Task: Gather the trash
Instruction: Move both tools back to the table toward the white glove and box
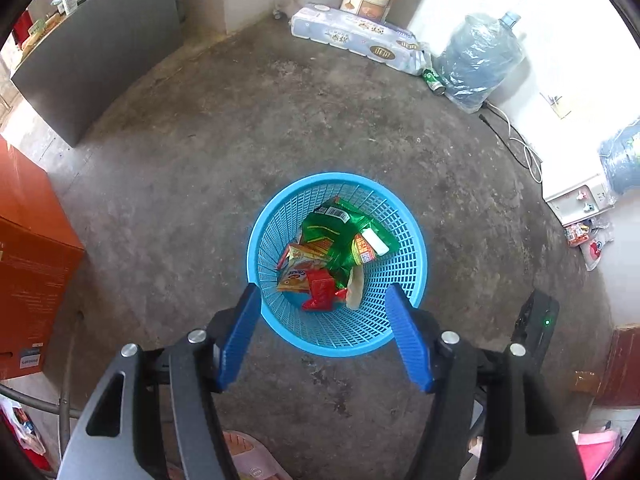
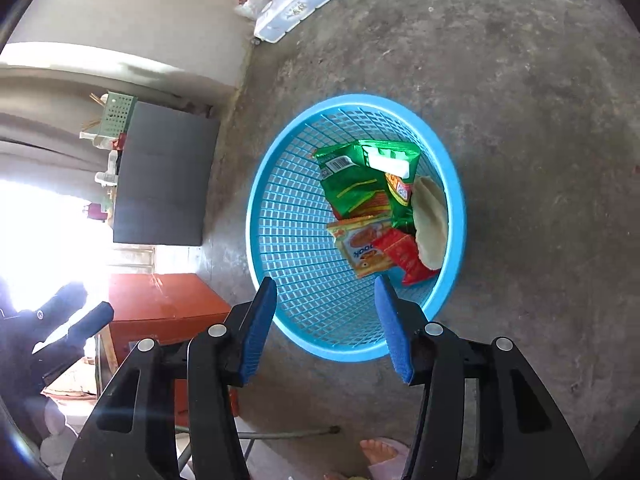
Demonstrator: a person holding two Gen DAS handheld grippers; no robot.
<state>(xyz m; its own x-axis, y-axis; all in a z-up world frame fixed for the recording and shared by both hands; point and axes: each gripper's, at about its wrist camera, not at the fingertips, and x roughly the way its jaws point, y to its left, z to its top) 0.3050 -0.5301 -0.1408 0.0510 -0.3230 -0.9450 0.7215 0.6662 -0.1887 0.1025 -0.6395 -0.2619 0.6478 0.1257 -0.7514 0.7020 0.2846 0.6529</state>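
Here, left tongs [image 1: 324, 300] and right tongs [image 2: 326, 290] spread empty, round blue lattice basket [image 1: 276, 208], crinkled foil wrappers [image 1: 336, 236]

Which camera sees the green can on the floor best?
The left wrist view: the green can lies on the floor beside the wrapped water jug. The right wrist view does not show it at all.

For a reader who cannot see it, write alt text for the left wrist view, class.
A round blue plastic mesh basket stands on a grey concrete floor, holding a green foil snack bag, orange and red wrappers and a white scrap. The left gripper, its blue-padded jaws open and empty, hangs above the basket's near rim.
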